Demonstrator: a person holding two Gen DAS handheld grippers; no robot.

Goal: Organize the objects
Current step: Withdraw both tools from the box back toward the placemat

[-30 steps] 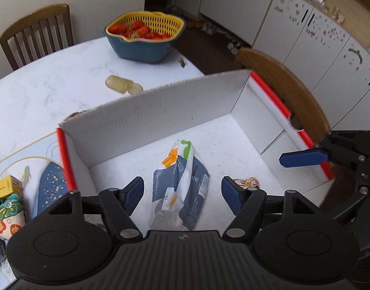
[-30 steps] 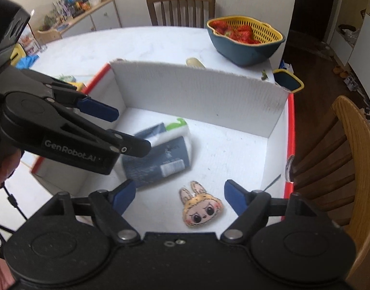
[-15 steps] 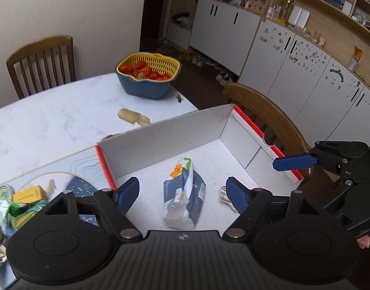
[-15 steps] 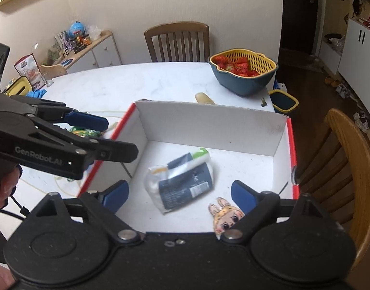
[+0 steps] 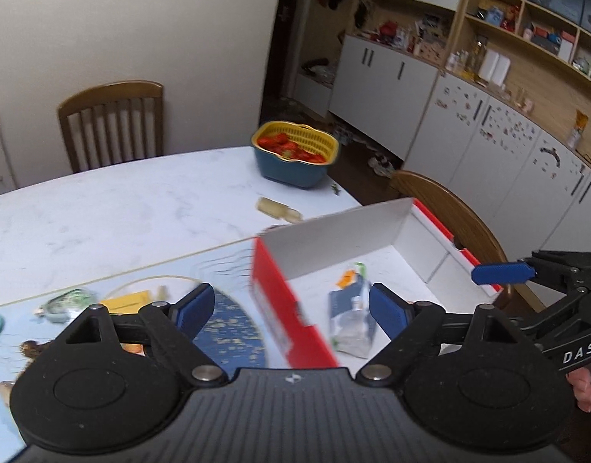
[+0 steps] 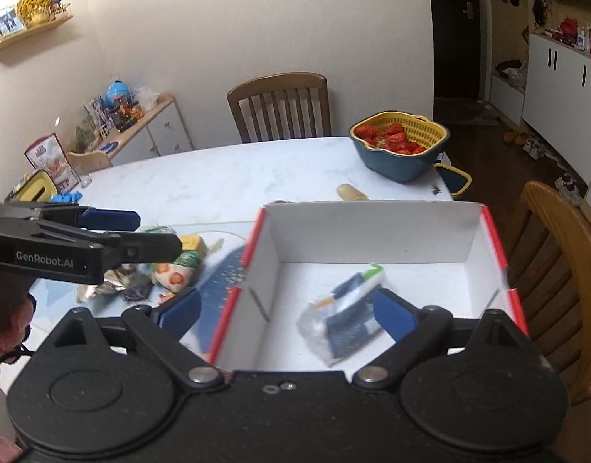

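Snack packet (image 6: 347, 310) in box (image 6: 372, 231) — hand-held grippers opening, empty.

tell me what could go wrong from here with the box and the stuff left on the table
1. The red-edged white cardboard box sits at the table's corner beside the wooden chair; a nudge might push it off.
2. The left gripper and right gripper, both empty with jaws opening, hover close together and could collide.
3. The crinkly snack wrappers lie bunched, so a grab may catch two.

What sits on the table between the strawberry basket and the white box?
A small pale bottle lying on its side, clearest in the right wrist view, between basket and box.
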